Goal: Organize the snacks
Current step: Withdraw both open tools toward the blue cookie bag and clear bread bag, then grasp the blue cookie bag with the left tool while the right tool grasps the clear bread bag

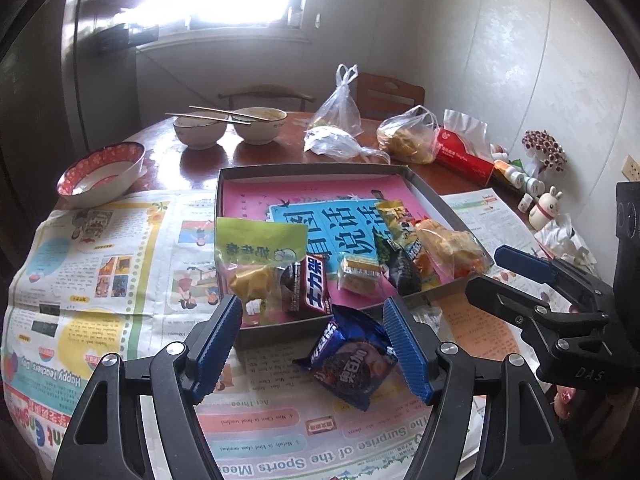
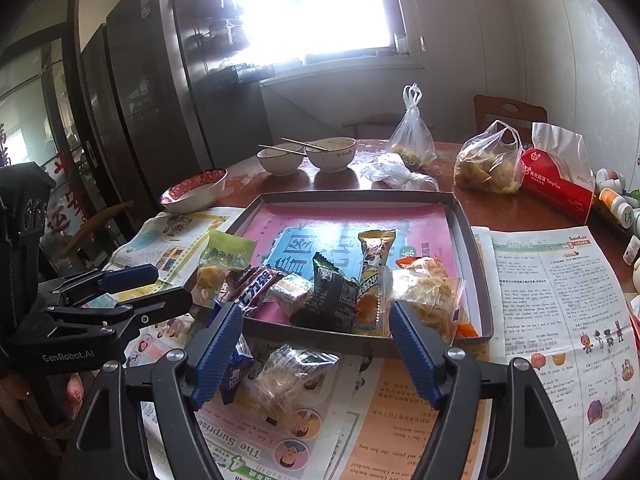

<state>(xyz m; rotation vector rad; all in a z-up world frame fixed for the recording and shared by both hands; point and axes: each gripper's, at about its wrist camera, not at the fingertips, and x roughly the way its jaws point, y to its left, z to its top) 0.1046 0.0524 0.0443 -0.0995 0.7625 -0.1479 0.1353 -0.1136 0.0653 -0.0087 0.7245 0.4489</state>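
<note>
A shallow grey box (image 1: 312, 170) (image 2: 476, 248) with a pink and blue sheet inside holds several snack packets along its near side: a green-topped bag (image 1: 256, 256), a dark chocolate bar (image 1: 314, 290), a small cake (image 1: 358, 274), a black packet (image 2: 332, 296), a yellow bar (image 2: 372, 276) and a clear bag of crisps (image 2: 428, 292). A blue cookie packet (image 1: 348, 364) (image 2: 236, 372) lies on the newspaper before the box, between my open left gripper's (image 1: 314, 354) fingers. A clear wrapped snack (image 2: 292, 376) lies between my open right gripper's (image 2: 316, 354) fingers.
Newspaper (image 1: 100, 272) (image 2: 560, 320) covers the near table. Behind the box stand a red bowl (image 1: 102, 174), two white bowls with chopsticks (image 1: 230, 124), plastic bags (image 1: 408, 136), a red tissue pack (image 2: 556, 176) and small bottles (image 1: 524, 182). Chairs stand beyond the table.
</note>
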